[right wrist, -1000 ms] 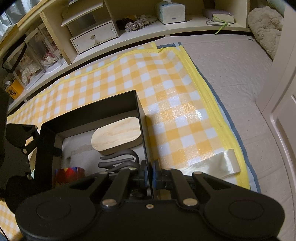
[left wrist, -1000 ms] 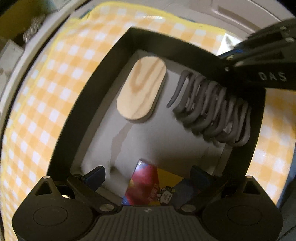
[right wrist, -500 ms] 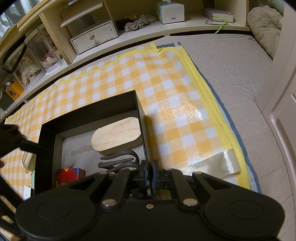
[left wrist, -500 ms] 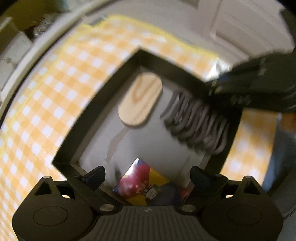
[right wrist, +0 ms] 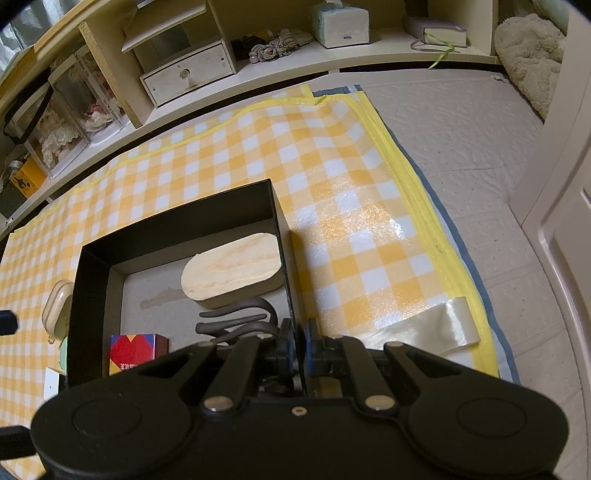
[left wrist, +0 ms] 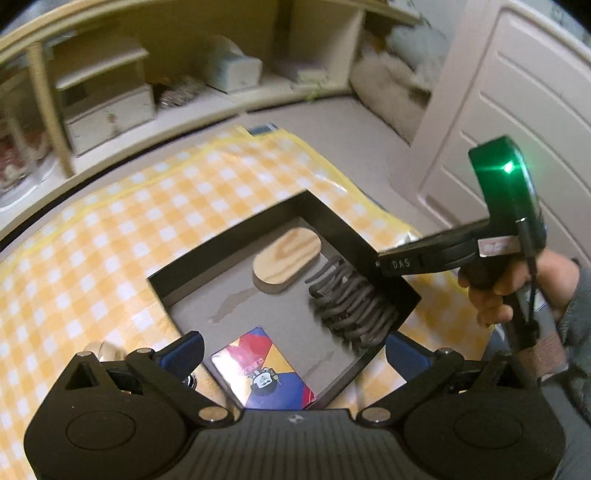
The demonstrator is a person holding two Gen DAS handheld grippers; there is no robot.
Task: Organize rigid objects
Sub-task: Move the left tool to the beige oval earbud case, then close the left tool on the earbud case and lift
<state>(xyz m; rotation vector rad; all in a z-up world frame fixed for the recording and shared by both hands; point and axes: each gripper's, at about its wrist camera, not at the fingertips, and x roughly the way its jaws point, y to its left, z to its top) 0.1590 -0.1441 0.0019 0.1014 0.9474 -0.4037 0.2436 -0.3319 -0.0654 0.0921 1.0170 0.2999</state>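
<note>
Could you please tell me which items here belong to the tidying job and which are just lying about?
Job: black box, wooden oval, grey coil, colourful card box, cream case beside the box.
Lying about: tissue box, book, small drawer unit.

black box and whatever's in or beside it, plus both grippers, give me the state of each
black box: open-topped, on the checked cloth
wooden oval block: lying flat inside the box
grey wire rack: inside, along the right wall
colourful small box: inside, near corner
left gripper: jaws wide, just been opening, nothing between them
right gripper: jaws shut on the box's right wall
beige case: outside the box, on the cloth
</note>
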